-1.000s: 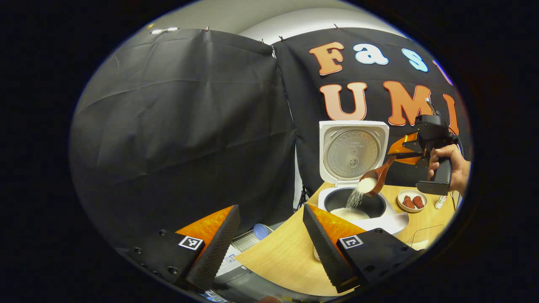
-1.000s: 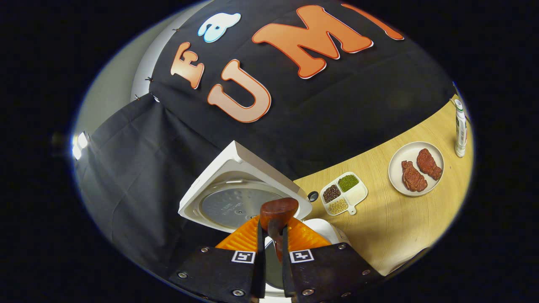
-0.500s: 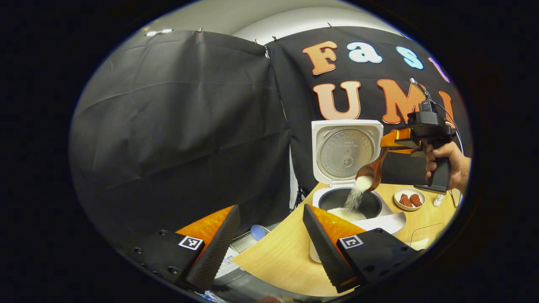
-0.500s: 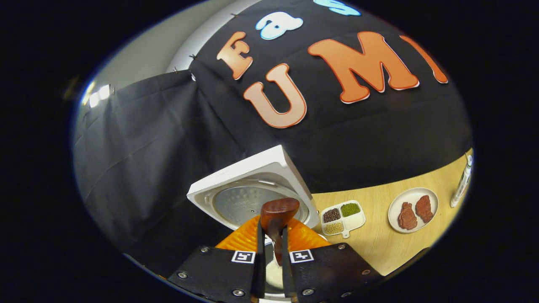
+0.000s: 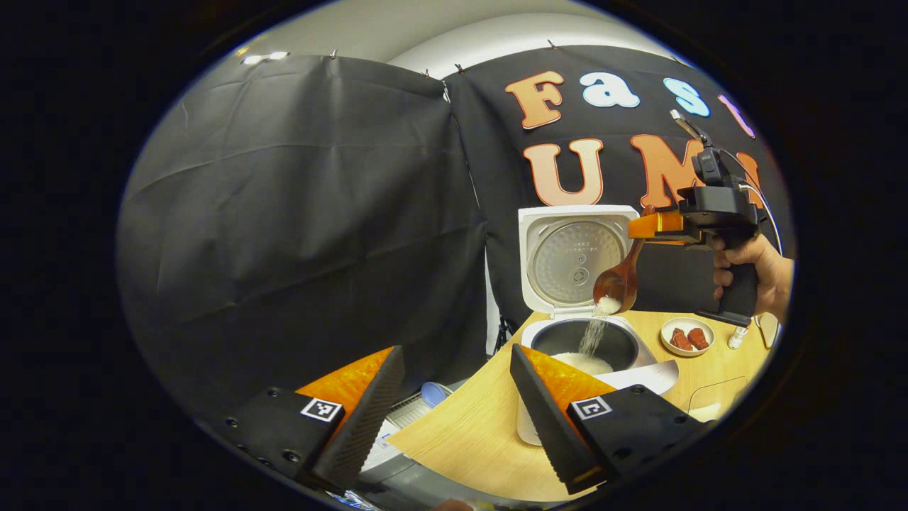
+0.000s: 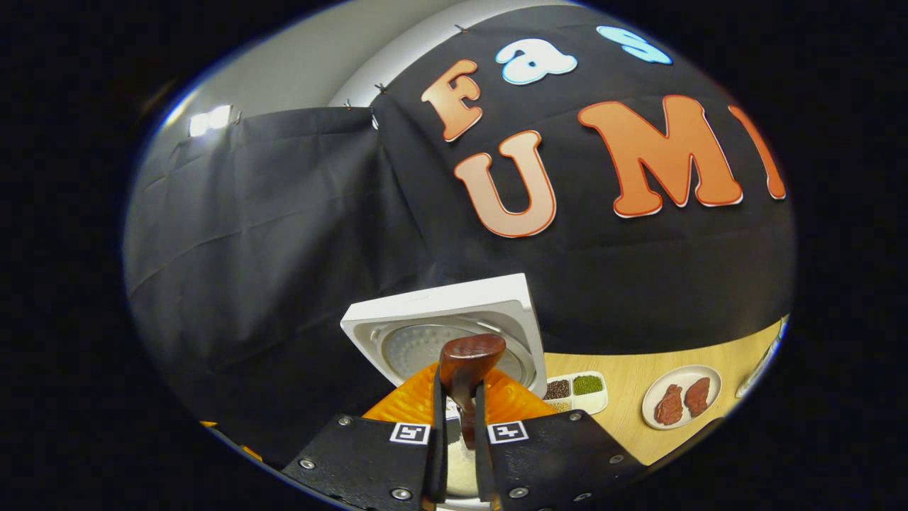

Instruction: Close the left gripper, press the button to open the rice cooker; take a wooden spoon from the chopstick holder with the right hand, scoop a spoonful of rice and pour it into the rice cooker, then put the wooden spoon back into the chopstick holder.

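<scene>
Wooden tabletop (image 5: 489,433) carries the open rice cooker (image 5: 583,341). Above its pot, the right gripper (image 6: 457,404) clamps the wooden spoon (image 5: 618,284), handle up, bowl down, spilling rice (image 5: 592,333). Left gripper (image 5: 454,397) hangs open nearby.

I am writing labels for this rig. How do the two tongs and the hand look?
The left tongs have two wedge-shaped fingers on black bolted blocks, each with a square black-and-white marker. The right tongs have the same blocks and markers; a black pistol handle and thin cables show in the left gripper view. The hand is bare, no sleeve visible.
</scene>
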Tool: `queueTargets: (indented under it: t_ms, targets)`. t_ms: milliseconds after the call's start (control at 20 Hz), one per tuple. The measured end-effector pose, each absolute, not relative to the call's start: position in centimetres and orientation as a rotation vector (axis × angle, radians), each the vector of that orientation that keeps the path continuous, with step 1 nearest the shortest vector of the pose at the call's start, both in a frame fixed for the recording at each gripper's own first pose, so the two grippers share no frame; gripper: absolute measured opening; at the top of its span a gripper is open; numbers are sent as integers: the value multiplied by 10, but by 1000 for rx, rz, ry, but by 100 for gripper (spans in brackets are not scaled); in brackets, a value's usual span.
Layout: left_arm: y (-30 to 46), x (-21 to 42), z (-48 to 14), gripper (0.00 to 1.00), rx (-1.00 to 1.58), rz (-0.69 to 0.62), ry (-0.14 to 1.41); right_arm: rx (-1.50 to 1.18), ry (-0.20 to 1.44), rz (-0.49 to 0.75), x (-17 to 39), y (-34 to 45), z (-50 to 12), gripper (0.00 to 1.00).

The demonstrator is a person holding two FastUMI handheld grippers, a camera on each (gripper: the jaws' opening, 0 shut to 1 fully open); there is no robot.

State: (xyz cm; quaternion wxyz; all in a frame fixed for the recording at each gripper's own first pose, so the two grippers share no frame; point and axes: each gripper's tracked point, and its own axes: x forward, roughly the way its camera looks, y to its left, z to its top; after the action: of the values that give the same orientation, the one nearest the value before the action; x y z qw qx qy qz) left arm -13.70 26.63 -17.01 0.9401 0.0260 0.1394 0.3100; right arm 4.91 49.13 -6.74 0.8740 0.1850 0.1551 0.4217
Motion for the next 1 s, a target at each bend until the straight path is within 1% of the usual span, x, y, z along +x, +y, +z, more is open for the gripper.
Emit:
queueTargets:
  t_ms: [400, 600, 850, 1000]
  targets:
    - [264, -134, -161, 100, 90, 633, 263, 234, 120, 976, 28, 499, -32, 15]
    - [260, -134, -158, 100, 96, 630, 255, 151, 44, 1028, 12, 505, -21, 16]
    - [255, -140, -157, 100, 94, 630, 256, 109, 0, 1051, -1, 500, -13, 16]
    - [248, -142, -154, 100, 99, 620, 251, 155, 32, 1038, 2, 484, -12, 15]
